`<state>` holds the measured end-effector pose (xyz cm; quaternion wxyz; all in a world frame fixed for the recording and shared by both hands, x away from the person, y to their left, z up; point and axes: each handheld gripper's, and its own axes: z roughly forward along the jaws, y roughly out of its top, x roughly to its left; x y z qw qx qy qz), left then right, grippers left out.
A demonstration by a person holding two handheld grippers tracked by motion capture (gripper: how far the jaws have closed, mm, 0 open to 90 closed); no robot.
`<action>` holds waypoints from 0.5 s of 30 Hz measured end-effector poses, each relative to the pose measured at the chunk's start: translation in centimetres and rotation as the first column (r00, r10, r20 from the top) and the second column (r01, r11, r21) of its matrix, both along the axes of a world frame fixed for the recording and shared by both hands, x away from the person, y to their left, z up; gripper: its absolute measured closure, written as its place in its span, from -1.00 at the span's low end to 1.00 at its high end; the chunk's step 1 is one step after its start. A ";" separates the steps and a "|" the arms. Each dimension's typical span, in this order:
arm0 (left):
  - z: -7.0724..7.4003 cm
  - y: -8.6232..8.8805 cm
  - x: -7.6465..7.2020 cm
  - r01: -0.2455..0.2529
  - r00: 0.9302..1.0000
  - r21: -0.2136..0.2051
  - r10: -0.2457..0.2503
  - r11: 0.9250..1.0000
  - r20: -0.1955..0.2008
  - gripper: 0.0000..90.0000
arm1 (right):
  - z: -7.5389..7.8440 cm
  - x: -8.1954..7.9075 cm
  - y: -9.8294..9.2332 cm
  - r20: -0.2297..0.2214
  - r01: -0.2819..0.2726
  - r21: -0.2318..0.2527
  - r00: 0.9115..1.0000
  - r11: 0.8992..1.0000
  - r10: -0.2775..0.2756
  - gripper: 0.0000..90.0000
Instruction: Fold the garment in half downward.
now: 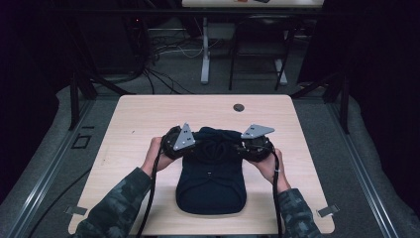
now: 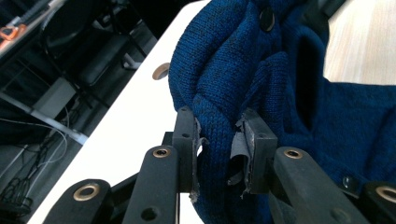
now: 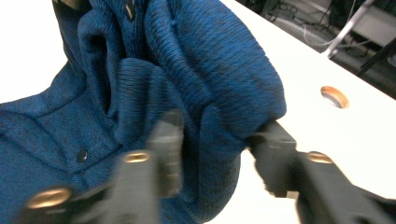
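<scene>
A dark blue knit sweater with small dark buttons lies folded on the light wood table, its upper part bunched up between the two grippers. My left gripper comes in from the left and is shut on a thick fold of the sweater, its worn pads pressing into the knit on both sides. My right gripper comes in from the right. Its blurred jaws clamp another rolled fold of the sweater. A hand holds each gripper.
A round cable hole sits in the table near the far edge, just beyond the sweater. Bare tabletop lies on both sides of the garment. Past the table stand desk legs, a dark chair frame and floor cables.
</scene>
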<state>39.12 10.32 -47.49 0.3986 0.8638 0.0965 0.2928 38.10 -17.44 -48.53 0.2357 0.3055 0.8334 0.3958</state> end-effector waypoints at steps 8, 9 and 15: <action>-0.6 0.1 0.5 -0.035 0.989 0.004 0.035 0.999 -0.147 0.02 | 0.0 -1.1 0.5 0.107 -0.028 -0.029 0.994 0.999 0.031 0.63; -0.7 0.2 0.6 -0.034 0.986 -0.006 0.032 0.999 -0.165 -0.05 | -0.1 -1.2 0.7 0.118 -0.031 -0.039 0.992 0.999 0.035 0.64; -0.9 0.1 0.8 -0.034 0.981 -0.001 0.033 0.999 -0.192 -0.14 | -0.4 -1.9 1.0 0.171 -0.051 -0.061 0.983 0.997 0.061 0.64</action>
